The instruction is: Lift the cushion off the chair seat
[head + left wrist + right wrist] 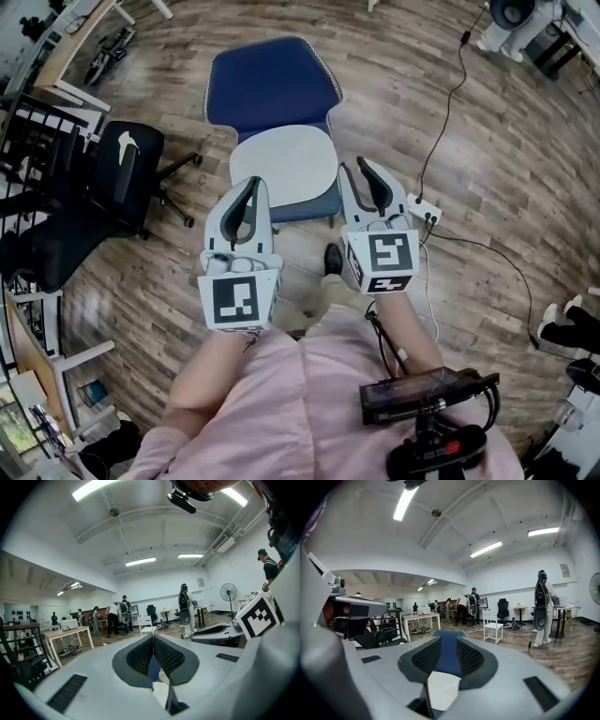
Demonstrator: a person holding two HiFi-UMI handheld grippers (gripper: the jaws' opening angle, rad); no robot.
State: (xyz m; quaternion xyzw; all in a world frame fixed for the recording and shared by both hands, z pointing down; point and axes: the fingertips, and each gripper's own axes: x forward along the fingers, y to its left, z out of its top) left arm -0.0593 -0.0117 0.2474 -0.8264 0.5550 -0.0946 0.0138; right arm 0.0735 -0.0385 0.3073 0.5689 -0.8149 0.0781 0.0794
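A pale grey cushion (284, 164) lies flat on the seat of a blue chair (272, 82) in the head view. Both grippers hover just in front of the seat, above its near edge. My left gripper (251, 185) is over the cushion's left front corner, jaws pressed together with nothing between them. My right gripper (354, 167) is at the cushion's right front corner, jaws slightly apart and empty. In the left gripper view the gripper (153, 637) shows shut pads, with a sliver of cushion (159, 693) below. In the right gripper view the gripper (446, 639) frames the blue chair (446, 656) and cushion (440, 688).
A black office chair (112, 178) stands to the left, near a desk edge (66, 47). A white power strip (424, 208) with cables lies on the wood floor to the right. Several people, tables and a white chair (493, 627) are far across the room.
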